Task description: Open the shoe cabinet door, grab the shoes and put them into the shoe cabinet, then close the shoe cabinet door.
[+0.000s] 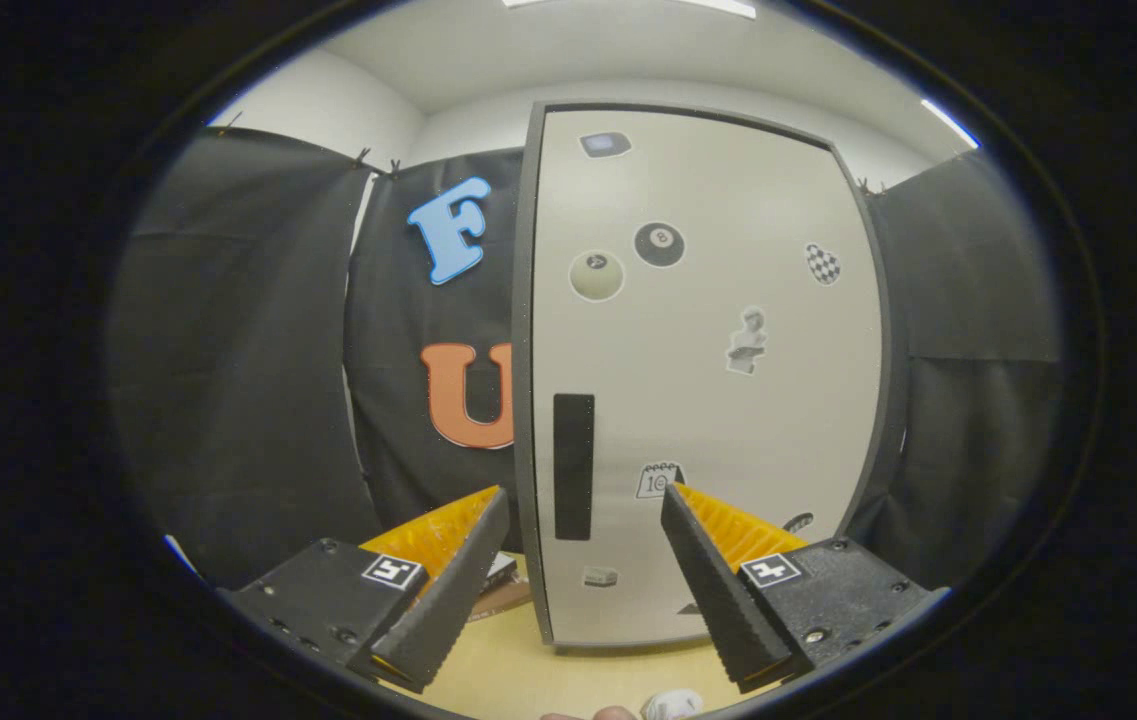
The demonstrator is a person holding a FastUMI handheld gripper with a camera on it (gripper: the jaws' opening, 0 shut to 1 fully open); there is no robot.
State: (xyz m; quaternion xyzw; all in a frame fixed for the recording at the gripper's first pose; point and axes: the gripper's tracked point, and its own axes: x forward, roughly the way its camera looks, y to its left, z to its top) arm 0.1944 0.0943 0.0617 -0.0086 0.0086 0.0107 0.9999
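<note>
A tall pale shoe cabinet (698, 370) with a dark frame stands upright just ahead of me, its door shut and dotted with stickers. A black vertical handle slot (573, 465) sits near the door's left edge, low down. My gripper (583, 500) is open, its two fingers spread wide with the handle slot showing between them, a short way beyond the tips. Nothing is held. A small white object (673, 706), perhaps part of a shoe, peeks in below the fingers, next to a fingertip of a person's hand (593, 714).
The cabinet stands on a light wooden surface (538, 670). Black cloth walls (238, 350) hang left and right of it. A small dark thing (500, 580) lies on the surface behind the left finger, by the cabinet's left foot.
</note>
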